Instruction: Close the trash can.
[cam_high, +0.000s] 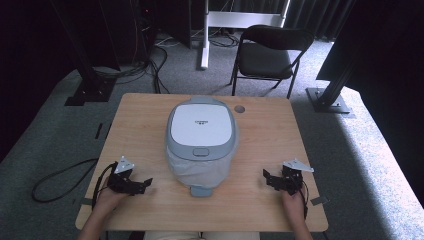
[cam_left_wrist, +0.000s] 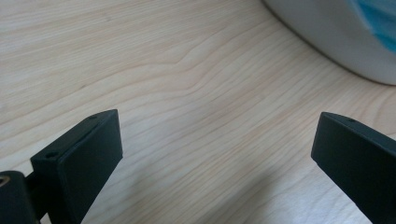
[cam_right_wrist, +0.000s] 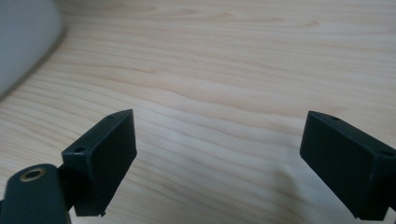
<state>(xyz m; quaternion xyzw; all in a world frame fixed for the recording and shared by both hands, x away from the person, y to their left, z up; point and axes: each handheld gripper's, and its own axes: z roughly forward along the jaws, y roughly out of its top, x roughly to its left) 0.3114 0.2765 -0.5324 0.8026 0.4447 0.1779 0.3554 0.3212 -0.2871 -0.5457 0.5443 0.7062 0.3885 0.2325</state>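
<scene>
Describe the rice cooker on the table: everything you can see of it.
The rice cooker sits mid-table, lid shut. Rounded grey plastic-looking body, white top panel with small dark lettering, a grey button at the lid's near edge. Its near side looks wrapped in pale translucent film, with a small grey tab at the base. Both hand-held grippers rest apart from it; only the table touches it.

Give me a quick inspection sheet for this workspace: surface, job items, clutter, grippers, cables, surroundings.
Surface: light wooden table, round grommet hole near the far edge.
Job's things: grey-and-white rice cooker at table centre, lid shut, neither gripper touching it.
Clutter: nothing seen.
Grippers: left gripper and right gripper rest near the front corners, each in a hand, jaws apart, nothing between them.
Cables: black cable loops on the floor at left; cable bundle behind the table.
Surroundings: grey carpet, black folding chair beyond the table, dark frame posts.
</scene>
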